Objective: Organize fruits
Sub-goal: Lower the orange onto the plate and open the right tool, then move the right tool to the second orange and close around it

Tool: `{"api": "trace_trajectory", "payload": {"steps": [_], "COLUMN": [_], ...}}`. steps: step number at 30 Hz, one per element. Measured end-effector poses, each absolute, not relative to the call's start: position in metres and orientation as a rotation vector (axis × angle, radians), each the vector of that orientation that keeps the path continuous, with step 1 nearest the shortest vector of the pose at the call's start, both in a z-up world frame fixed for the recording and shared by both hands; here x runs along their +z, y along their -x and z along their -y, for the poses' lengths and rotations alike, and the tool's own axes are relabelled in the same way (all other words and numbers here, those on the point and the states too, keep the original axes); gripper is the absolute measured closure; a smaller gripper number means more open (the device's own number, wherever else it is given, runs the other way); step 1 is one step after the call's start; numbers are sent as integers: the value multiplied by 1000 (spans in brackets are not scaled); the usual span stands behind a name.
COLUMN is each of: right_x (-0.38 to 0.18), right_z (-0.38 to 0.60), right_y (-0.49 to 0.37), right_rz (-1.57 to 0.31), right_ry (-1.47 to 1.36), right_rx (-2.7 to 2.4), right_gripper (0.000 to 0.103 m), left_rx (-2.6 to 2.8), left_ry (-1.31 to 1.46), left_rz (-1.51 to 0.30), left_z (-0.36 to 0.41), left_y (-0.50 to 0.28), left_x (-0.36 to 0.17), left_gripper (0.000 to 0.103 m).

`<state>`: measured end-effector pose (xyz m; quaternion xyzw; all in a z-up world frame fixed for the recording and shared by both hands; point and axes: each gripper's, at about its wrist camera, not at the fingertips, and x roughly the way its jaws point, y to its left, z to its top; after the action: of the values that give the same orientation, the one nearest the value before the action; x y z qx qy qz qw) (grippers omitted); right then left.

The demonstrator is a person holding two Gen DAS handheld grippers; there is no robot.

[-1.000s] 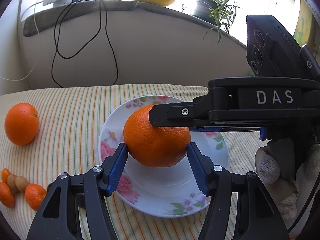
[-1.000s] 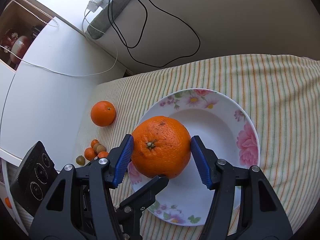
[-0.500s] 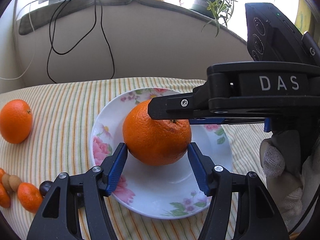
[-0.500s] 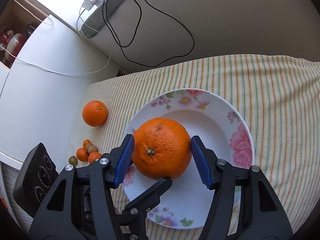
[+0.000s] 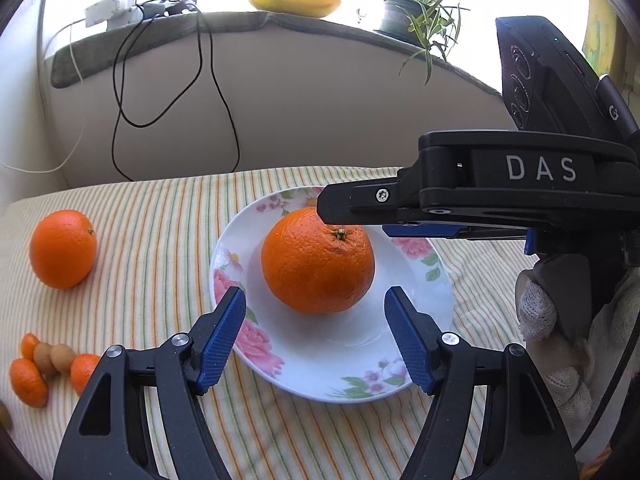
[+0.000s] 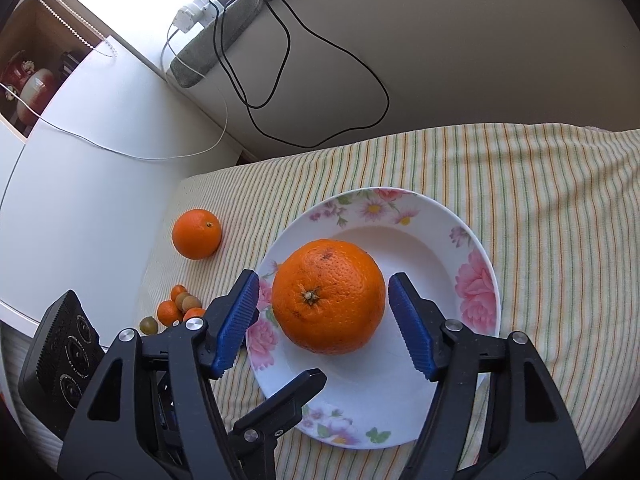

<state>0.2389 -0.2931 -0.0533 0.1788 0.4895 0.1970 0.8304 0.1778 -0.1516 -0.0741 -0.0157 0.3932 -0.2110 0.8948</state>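
A large orange rests in a white floral plate on the striped cloth; it also shows in the right wrist view on the plate. My left gripper is open, its blue pads just short of the orange and apart from it. My right gripper is open, its pads on either side of the orange with small gaps. A second orange lies on the cloth to the left, also seen in the right wrist view.
A cluster of small tangerines and brown nuts lies at the cloth's left edge, also in the right wrist view. Black cables hang down the wall behind. A potted plant stands on the sill.
Both grippers opened and let go of the large orange, which now sits in the plate. The left gripper drew back from it a little.
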Motion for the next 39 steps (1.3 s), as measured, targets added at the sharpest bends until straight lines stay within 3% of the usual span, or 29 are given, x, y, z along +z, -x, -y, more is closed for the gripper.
{"api": "trace_trajectory", "payload": {"steps": [11,15,26,30,39], "right_x": [-31,-23,3,14,23], "right_z": [298,296,270,258,232], "right_y": [-215,-204,-167,-158,-159], "right_rz": [-948,-912,-799,-766,-775], "right_ry": [-358,-355,-275,-249,-230], "right_rx": [365,364,431,444,479], "right_gripper": [32,24,17,5,5], "left_rx": [-418,-405,-362,-340,-293], "left_ry": [41,48,52,43,71], "left_rz": [-780,-765,-687,-655,-645], "left_z": [133,121,88,77,36], "left_y": [-150,-138,-105,-96,-99], "left_x": [-60,-56,-29,-22,-21], "left_gripper": [31,31,31,25,23]}}
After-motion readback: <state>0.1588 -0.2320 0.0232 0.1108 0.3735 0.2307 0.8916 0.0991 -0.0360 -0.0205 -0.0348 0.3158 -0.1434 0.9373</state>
